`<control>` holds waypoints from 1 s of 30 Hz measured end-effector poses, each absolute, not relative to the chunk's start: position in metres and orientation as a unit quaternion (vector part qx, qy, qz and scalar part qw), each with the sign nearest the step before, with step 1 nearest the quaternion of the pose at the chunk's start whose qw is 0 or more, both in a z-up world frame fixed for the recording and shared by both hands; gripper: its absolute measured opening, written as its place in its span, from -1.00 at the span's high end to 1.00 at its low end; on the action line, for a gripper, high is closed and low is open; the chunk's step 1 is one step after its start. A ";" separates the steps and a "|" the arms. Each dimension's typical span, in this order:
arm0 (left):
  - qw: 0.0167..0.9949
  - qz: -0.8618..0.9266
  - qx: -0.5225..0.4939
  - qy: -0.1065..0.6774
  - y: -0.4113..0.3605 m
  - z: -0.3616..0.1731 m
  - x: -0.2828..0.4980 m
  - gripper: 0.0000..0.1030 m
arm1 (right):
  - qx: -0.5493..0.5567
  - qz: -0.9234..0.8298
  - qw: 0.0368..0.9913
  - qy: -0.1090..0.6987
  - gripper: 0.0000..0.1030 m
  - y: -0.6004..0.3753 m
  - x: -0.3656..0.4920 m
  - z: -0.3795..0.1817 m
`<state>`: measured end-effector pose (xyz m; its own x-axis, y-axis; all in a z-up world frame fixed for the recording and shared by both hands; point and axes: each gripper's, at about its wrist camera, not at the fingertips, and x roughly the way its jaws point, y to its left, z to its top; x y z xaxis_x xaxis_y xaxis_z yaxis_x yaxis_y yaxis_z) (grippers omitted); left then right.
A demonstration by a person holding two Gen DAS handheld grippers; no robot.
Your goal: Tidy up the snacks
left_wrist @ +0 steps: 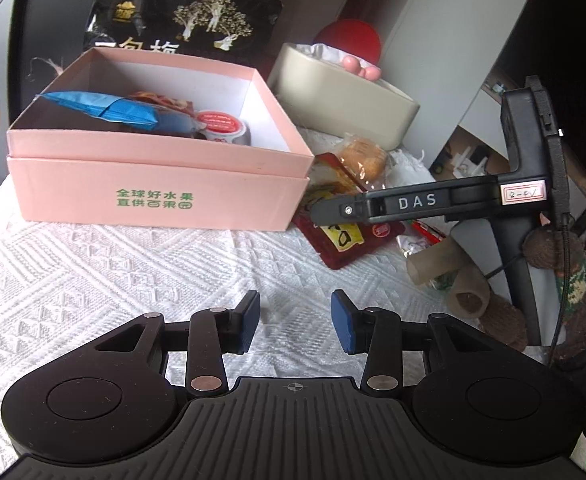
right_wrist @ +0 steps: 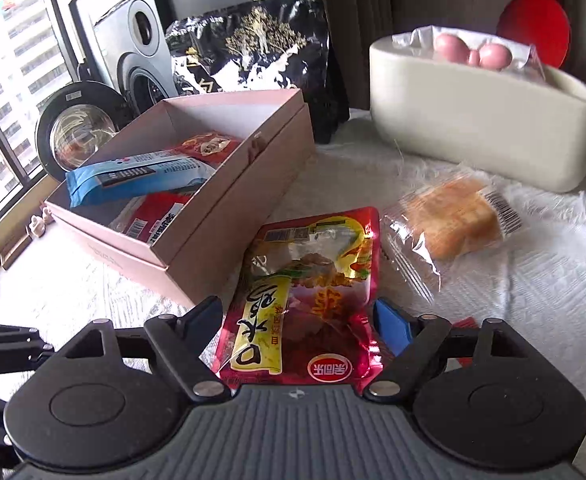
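A: From the left wrist view, where do things stand?

B: The left tongs (left_wrist: 295, 322) hang spread and empty over the white woven cloth (left_wrist: 113, 272) on the desk, in front of the pink cardboard box (left_wrist: 157, 188). Inside the box lie a blue foil packet (left_wrist: 105, 110), a small red-lidded cup (left_wrist: 223, 126) and a red wrapper mostly hidden behind the packet. Just right of the box the right tongs (left_wrist: 321, 210) reach onto a red and yellow foil snack pouch (left_wrist: 341, 236); a clear-wrapped golden cake (left_wrist: 363, 158) lies behind it, right of the box.

A: And the right wrist view?

B: There the right tongs (right_wrist: 297, 320) stand spread on either side of the red and yellow pouch (right_wrist: 309, 296), which lies flat between the fingers; I cannot tell whether the blue pads touch it, and it is not yet pinched. The pouch sits just right of the pink box (right_wrist: 229, 216), touching its corner. The wrapped cake (right_wrist: 457, 224) lies farther right of the box, loose on the cloth. A large black printed bag (right_wrist: 253, 44) leans behind the box, and a cream oval bin (right_wrist: 473, 136) stands well right of it.

A: So how far along?

B: I judge roughly halfway: three or so snacks boxed, the pouch and cake at least remaining.
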<state>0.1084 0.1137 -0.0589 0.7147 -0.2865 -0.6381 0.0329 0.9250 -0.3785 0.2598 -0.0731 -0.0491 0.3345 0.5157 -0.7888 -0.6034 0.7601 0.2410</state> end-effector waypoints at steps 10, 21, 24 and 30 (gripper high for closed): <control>0.908 -0.075 -0.202 0.359 0.137 -0.063 0.097 0.15 | -0.122 0.323 0.834 0.430 0.22 -0.087 0.200 -0.026; 0.911 -0.101 -0.187 0.354 0.122 -0.050 0.094 0.15 | 0.042 0.365 0.794 0.485 0.60 -0.143 0.161 -0.019; 0.909 -0.132 -0.162 0.361 0.104 -0.046 0.100 0.15 | 0.036 0.354 0.800 0.483 0.61 -0.157 0.147 -0.020; 0.906 -0.185 -0.111 0.366 0.049 -0.038 0.115 0.15 | -0.025 0.313 0.843 0.437 -0.20 -0.182 0.116 -0.013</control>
